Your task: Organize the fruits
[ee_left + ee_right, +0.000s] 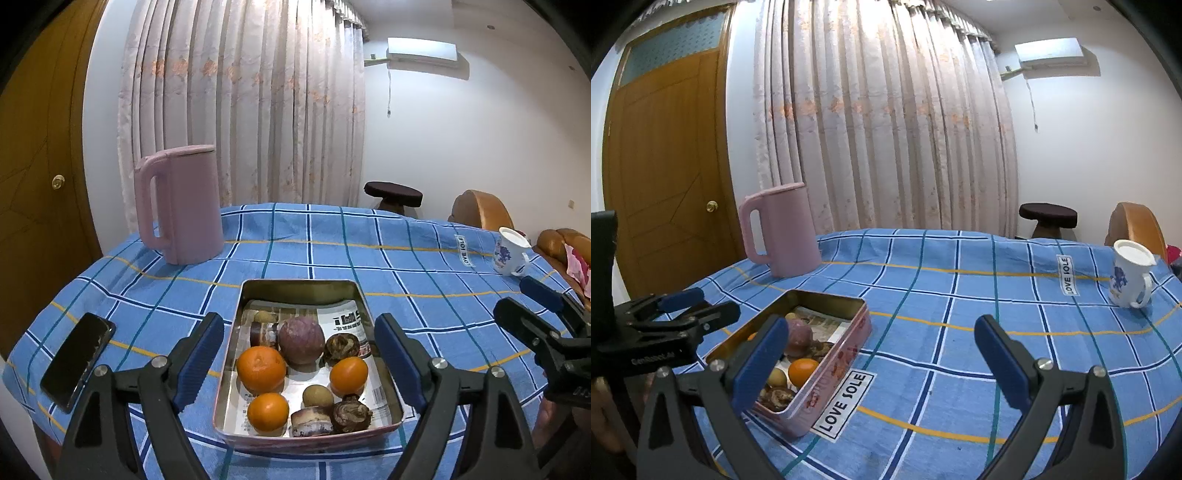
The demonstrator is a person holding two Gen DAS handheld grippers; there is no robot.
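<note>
A metal tin point(299, 283) lined with newspaper stands on the blue checked tablecloth. In it lie three oranges point(260, 369), a round purple fruit point(301, 341), two brown knobbly fruits point(341, 347), a small tan fruit point(317, 395) and purple slices point(310, 424). My left gripper point(299, 360) is open at the near end of the tin, its blue pads on either side and touching nothing. My right gripper point(881, 363) is open and empty over bare cloth, right of the pink-walled tin point(831, 369). Each gripper shows at the edge of the other's view: left gripper point(698, 306), right gripper point(517, 297).
A pink jug point(181, 203) stands at the back left of the table. A black phone point(77, 362) lies near the left edge. A white mug with blue flowers point(1130, 275) sits at the far right. Beyond are a dark stool point(393, 192), a sofa and a door.
</note>
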